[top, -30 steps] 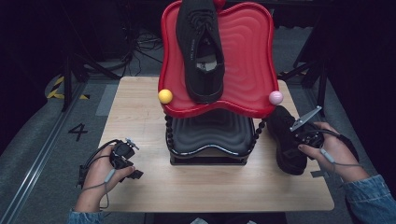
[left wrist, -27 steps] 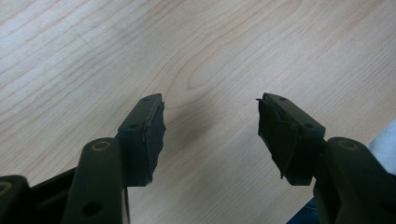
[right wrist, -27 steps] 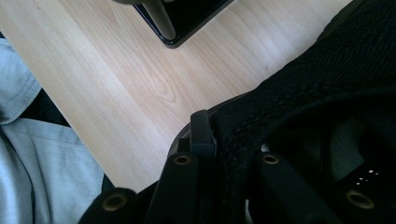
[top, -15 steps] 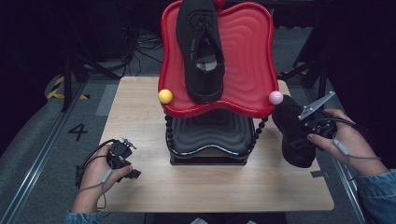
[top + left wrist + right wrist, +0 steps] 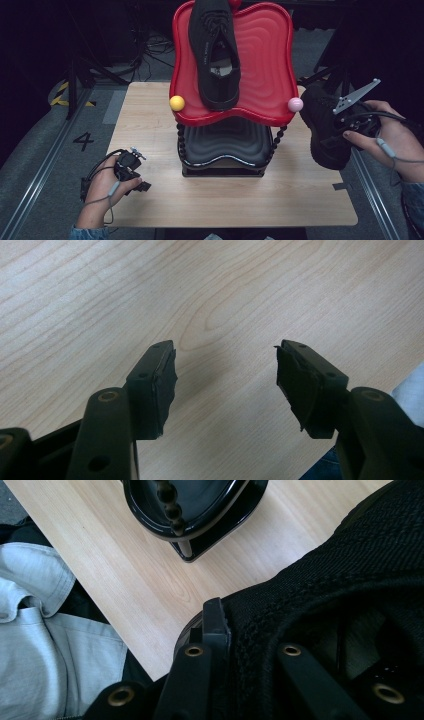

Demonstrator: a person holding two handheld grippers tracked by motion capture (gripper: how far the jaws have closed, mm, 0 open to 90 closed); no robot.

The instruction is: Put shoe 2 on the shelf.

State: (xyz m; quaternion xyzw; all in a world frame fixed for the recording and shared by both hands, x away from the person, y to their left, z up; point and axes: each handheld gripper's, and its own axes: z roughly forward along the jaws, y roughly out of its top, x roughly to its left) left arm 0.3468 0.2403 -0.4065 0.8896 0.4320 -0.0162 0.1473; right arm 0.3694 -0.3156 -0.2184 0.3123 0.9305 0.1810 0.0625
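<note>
gripping a black shoe (image 5: 325,127) past the table's (image 5: 150,120) right edge, right tool (image 5: 345,127) clamped, left tool (image 5: 137,175) apart

My high camera looks down on the whole pale wooden table (image 5: 150,125); both gripper cameras look closely at that same table.

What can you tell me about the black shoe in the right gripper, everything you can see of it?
The black shoe is a dark knit sneaker with a coarse woven upper and a padded collar. The right gripper is clamped on its collar wall, one of the fingers outside and one inside the opening. It hangs tilted, clear of the wooden table, beside the red tray's right edge near the pink ball. Only the gripper touches it.
</note>
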